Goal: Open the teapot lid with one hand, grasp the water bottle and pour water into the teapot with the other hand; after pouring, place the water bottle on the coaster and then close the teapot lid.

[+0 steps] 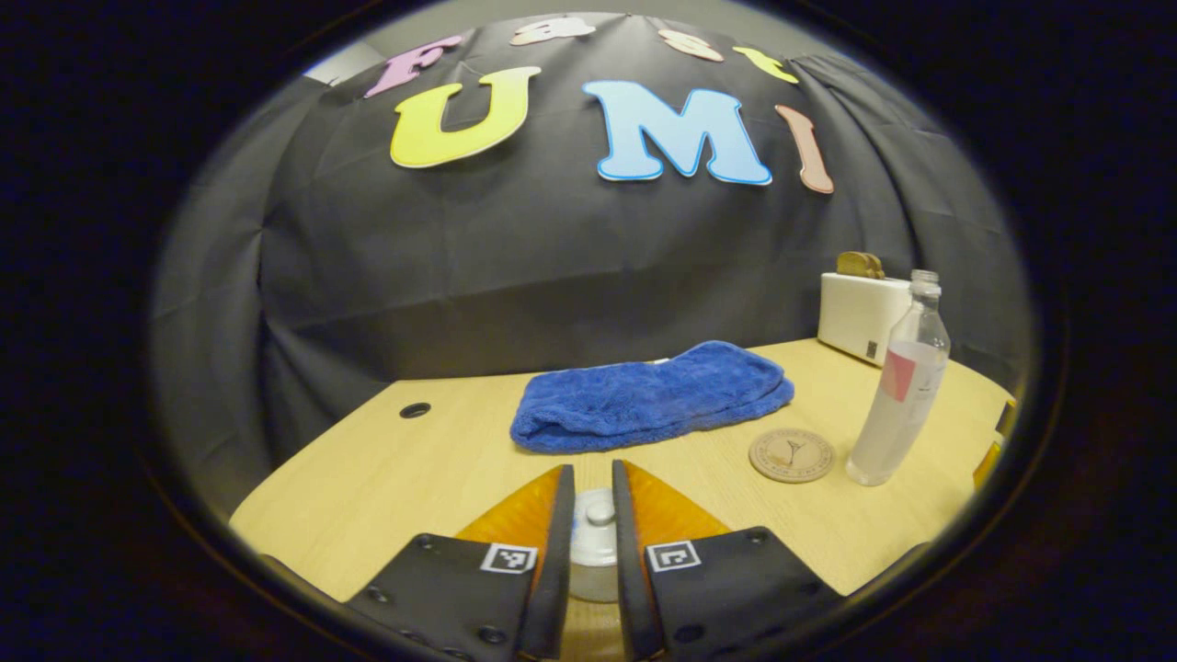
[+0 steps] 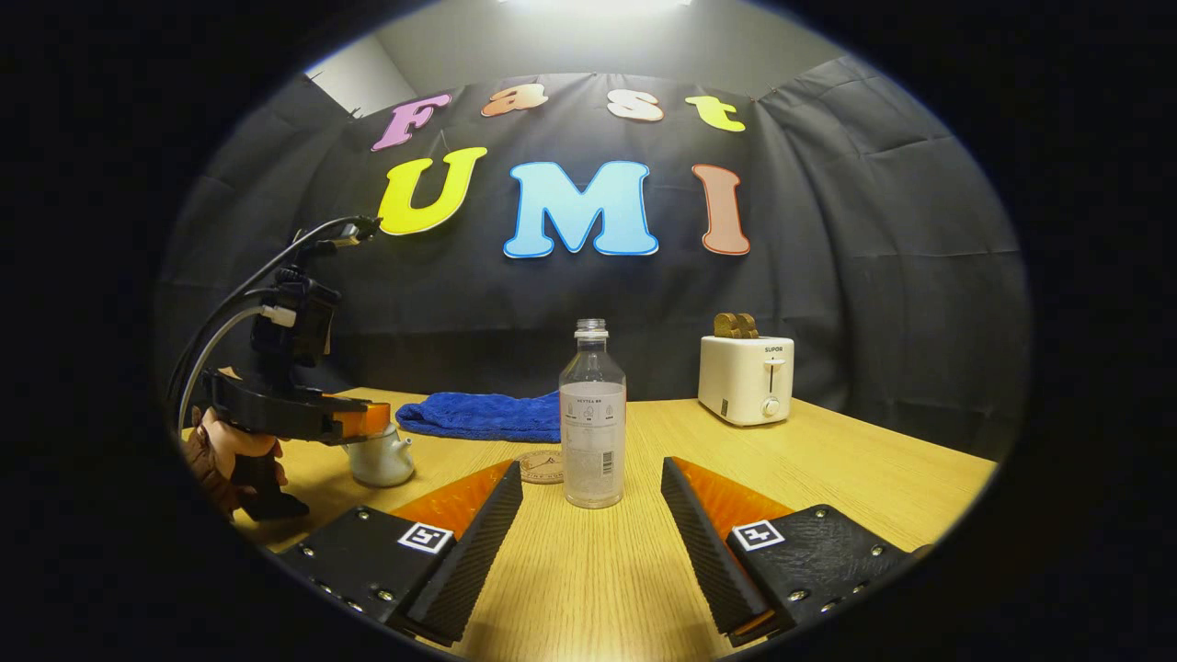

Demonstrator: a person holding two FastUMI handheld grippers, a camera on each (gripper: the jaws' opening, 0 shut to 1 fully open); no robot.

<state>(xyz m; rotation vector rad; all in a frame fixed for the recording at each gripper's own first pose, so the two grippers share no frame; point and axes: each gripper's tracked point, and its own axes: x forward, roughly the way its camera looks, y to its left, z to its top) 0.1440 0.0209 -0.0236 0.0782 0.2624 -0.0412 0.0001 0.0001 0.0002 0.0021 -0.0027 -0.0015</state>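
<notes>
Now the left gripper [image 1: 593, 515] has its fingers nearly closed around the knob of the teapot lid [image 1: 596, 531], but real contact I cannot tell. Its teapot [image 2: 382, 457] stands on the table [image 2: 864, 469]. The right gripper [image 2: 591, 515] is spread wide, grasping nothing; the water bottle [image 2: 593, 414] stands upright just ahead between the fingers, coaster [image 2: 541, 466] behind it, blue towel [image 2: 483, 416] and toaster [image 2: 747, 379] further back
</notes>
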